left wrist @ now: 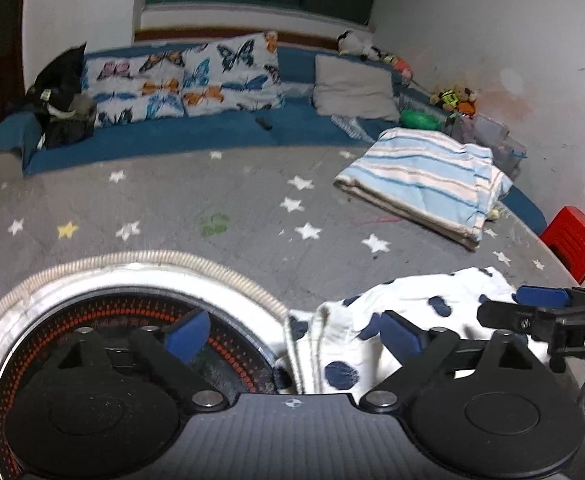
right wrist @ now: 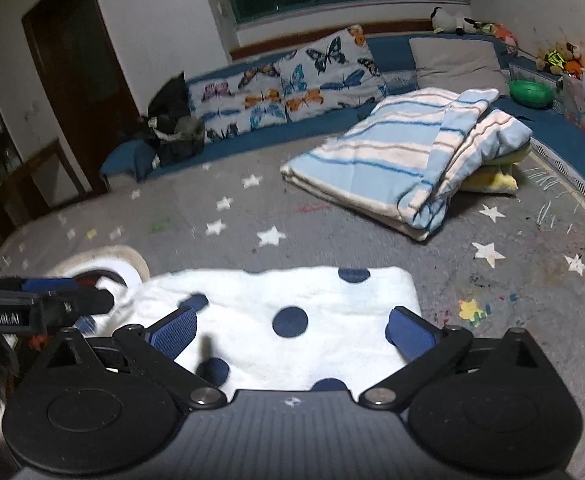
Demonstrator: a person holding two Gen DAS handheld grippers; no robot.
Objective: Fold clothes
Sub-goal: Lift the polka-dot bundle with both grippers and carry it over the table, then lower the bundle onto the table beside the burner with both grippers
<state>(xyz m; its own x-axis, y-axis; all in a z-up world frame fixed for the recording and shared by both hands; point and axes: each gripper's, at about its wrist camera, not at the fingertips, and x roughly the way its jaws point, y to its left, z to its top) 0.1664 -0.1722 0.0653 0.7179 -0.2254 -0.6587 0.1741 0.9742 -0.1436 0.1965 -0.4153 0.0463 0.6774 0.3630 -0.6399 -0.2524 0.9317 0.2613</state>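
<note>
Your right tool [right wrist: 292,326] stands wide over the white folded garment with navy dots [right wrist: 276,312], gripping nothing. Its long axis runs side to side, folded edge toward the striped blue-and-white blanket [right wrist: 396,156]. Your left tool [left wrist: 292,334], also wide and empty, straddles the garment's left end beside the round heater [left wrist: 104,320].

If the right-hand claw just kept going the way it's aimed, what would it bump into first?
Most likely the white polka-dot garment, lying folded on the grey star-patterned mat right under the right gripper, whose jaws stand open. Depth is hard to judge.
</note>
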